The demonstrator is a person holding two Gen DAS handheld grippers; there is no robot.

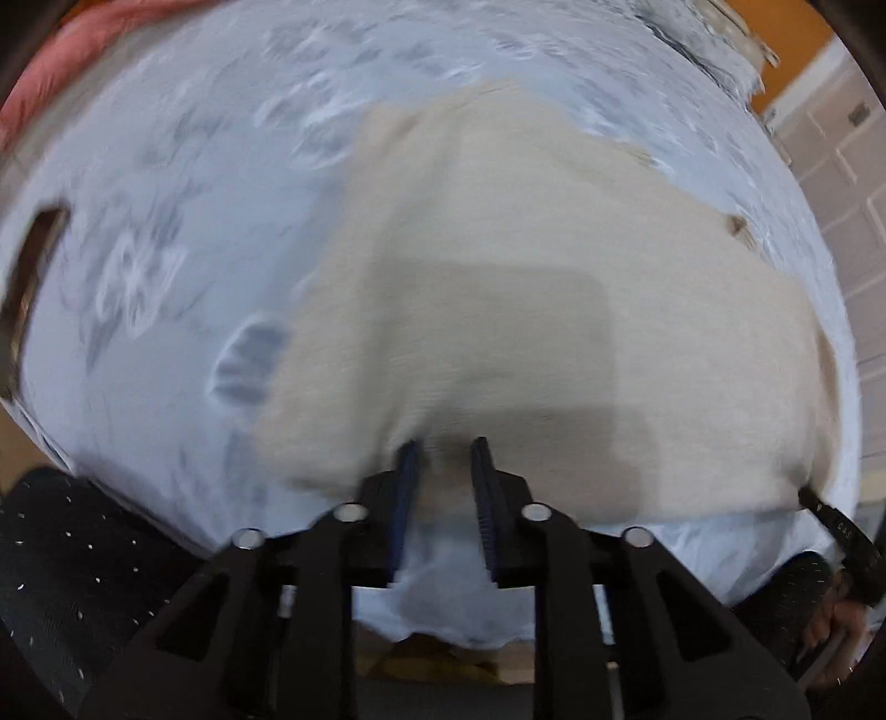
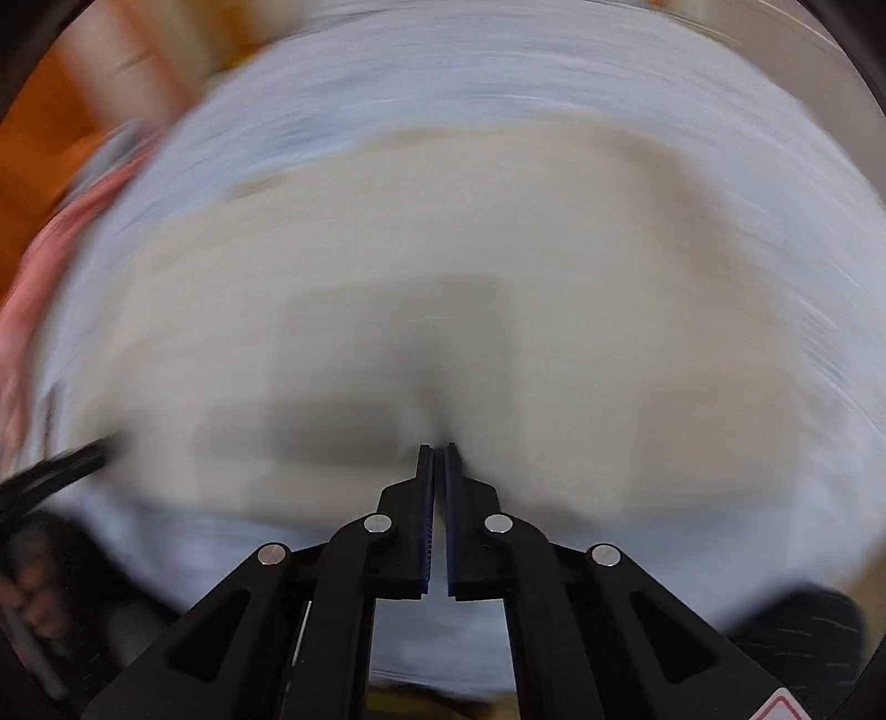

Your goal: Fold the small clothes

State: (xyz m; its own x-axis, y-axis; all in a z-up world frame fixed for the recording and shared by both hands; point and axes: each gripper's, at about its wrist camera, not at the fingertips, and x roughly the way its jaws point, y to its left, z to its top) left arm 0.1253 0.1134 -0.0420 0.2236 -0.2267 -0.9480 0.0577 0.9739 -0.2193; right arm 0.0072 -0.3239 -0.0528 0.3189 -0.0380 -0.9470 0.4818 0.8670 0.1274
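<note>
A beige garment (image 1: 498,266) lies spread on a pale blue patterned sheet (image 1: 166,232). My left gripper (image 1: 446,448) is at the garment's near edge with its jaws a little apart and a bit of the cloth edge between them. The right gripper's tip shows in the left wrist view (image 1: 814,498) at the garment's right corner. In the blurred right wrist view my right gripper (image 2: 438,450) is shut on the near edge of the garment (image 2: 443,232). The left gripper shows there as a dark streak at the left (image 2: 61,465).
A pink cloth (image 1: 61,50) lies at the far left of the sheet, also in the right wrist view (image 2: 50,249). A dark rectangular object (image 1: 33,266) sits at the sheet's left edge. Orange wall and panelled door (image 1: 830,166) are at right. Dark speckled clothing (image 1: 72,581) is near.
</note>
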